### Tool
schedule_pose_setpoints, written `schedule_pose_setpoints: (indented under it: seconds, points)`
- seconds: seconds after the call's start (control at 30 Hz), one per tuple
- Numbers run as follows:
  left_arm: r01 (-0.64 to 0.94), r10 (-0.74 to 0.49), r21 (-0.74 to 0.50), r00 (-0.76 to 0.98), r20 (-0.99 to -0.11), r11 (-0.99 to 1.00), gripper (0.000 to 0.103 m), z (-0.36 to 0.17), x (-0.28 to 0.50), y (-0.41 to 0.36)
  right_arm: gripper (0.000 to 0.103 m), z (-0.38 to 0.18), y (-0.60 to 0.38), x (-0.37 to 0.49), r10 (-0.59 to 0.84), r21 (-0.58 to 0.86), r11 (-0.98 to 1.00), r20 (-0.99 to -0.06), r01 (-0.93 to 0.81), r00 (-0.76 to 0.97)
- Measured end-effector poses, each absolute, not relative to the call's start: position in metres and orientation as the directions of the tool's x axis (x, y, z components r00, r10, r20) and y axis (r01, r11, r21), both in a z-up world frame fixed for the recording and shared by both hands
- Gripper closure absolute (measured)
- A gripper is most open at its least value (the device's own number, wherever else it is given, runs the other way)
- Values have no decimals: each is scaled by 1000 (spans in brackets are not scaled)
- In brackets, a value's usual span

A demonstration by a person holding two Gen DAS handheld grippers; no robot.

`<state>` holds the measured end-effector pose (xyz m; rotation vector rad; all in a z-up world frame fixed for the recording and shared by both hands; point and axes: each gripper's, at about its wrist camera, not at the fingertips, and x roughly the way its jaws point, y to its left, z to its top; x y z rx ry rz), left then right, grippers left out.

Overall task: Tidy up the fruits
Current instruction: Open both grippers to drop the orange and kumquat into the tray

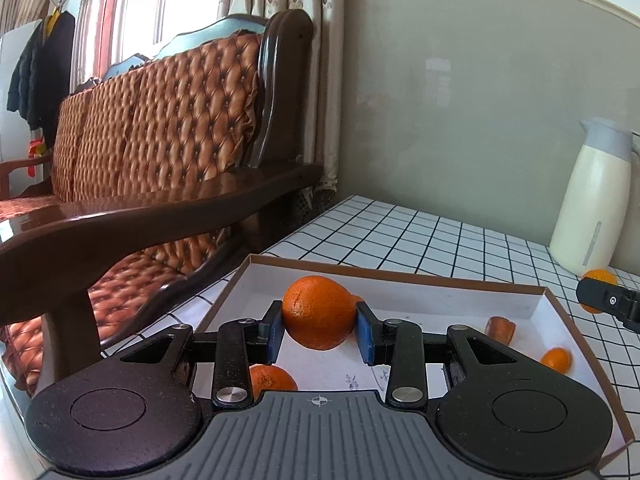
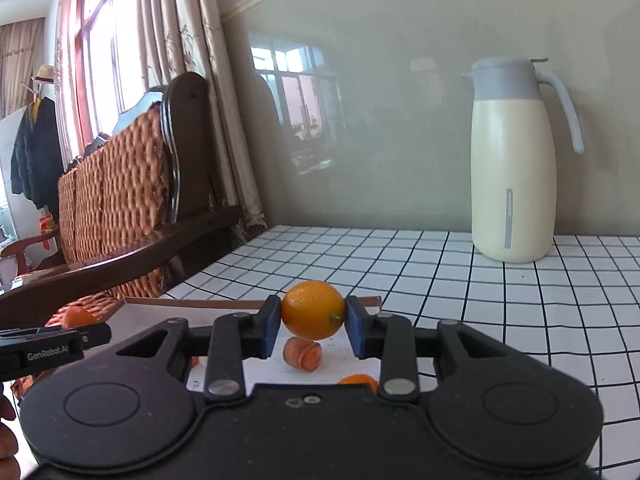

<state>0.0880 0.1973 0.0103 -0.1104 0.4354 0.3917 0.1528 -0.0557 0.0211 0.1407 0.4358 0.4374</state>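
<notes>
A large orange (image 1: 319, 312) is gripped between the blue pads of the left gripper (image 1: 320, 330), held above the white floor of a shallow brown-rimmed box (image 1: 400, 276) that lies on a tablecloth (image 1: 440, 240) checked in black and white. Inside the box, a second orange (image 1: 272, 378) is seen at about 7 o'clock from the held fruit, partly hidden behind the gripper's linkage. A reddish-brown piece of fruit (image 1: 500, 330) lies at 3 o'clock near the box's right wall, and a small orange fruit (image 1: 557, 360) rests at 4 o'clock, just beyond it.

In the right wrist view, a small yellow-orange citrus (image 2: 313, 310) is clamped by the right gripper (image 2: 313, 326), its stem end turned toward the right pad. Directly below it, at 6 o'clock, the reddish-brown piece (image 2: 302, 354) lies on the box floor; part of another orange fruit (image 2: 358, 380) shows at 5 o'clock. The left gripper (image 2: 52, 344) is seen at 9 o'clock, at the frame's left edge.

A cream jug (image 2: 512, 160) with a grey lid stands on the cloth at 1 o'clock, near the wall. A wooden sofa (image 1: 160, 140) with quilted cushions is seen at 10 o'clock beside the table.
</notes>
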Motion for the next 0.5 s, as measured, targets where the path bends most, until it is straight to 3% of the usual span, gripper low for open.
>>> schedule_pose_setpoints:
  seconds: [0.23,0.27,0.3,0.33,0.37,0.4,0.5]
  points:
    - [-409,354,-26,820,-450,912,66,7,103,206,74,15,-49,165,404,209,914,-406,-347,820]
    - [-415,361,-24,817,-450,909,66,6,105,206,67,14,-48,166,385,195,923,-408,-333,828]
    - [-422,369,-19,813,-450,906,66,5,108,207,47,16,-49,167,361,189,932,-399,-310,843]
    - [-426,372,-15,807,-459,905,59,3,112,209,36,19,-51,164,359,196,932,-372,-306,856]
    - [-431,374,-17,802,-466,902,23,2,116,211,25,23,-54,161,355,200,932,-339,-302,871]
    - [-447,390,-13,794,-467,894,3,3,117,212,24,28,-57,156,333,187,940,-308,-287,891]
    - [-460,427,5,819,-382,888,0,16,106,207,10,39,-64,143,312,163,946,-235,-279,920]
